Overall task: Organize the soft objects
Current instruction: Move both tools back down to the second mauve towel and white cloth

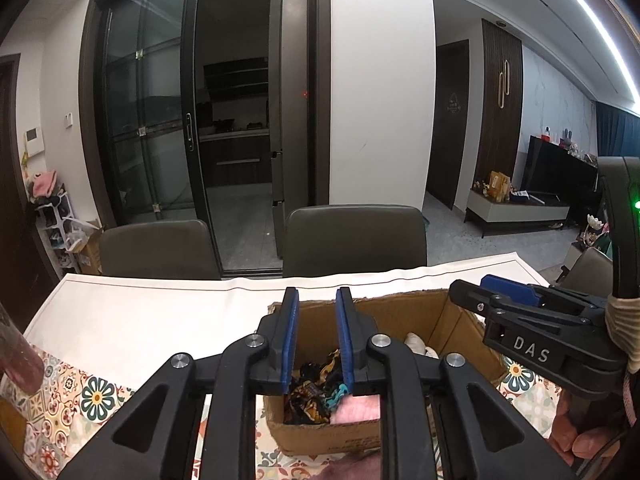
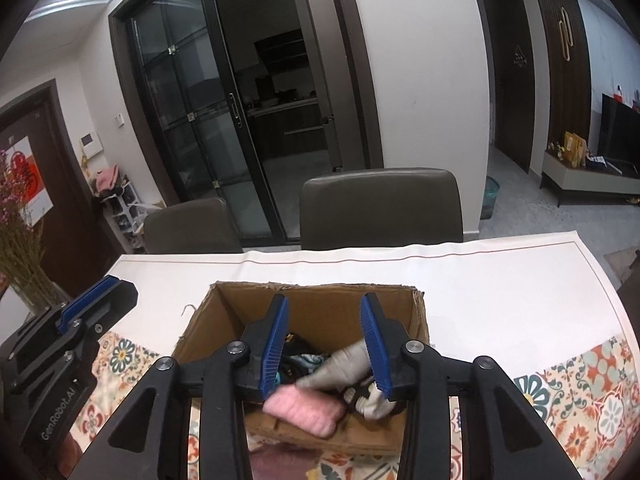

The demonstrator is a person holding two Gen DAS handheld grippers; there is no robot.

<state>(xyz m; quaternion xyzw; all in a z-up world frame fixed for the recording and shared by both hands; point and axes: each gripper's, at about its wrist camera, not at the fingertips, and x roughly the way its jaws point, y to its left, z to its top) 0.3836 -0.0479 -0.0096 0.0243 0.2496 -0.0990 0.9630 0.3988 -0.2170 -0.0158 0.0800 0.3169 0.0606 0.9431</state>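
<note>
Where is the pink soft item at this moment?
The pink soft item lies inside the cardboard box on the table, against the near wall, beside a grey soft piece. In the right wrist view it sits just below the open right gripper.

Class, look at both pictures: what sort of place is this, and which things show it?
Most likely a home's dining area. Two chairs stand at a clothed table, a sliding glass door opens onto a dark kitchen with a fridge, and a TV sits further off.
</note>
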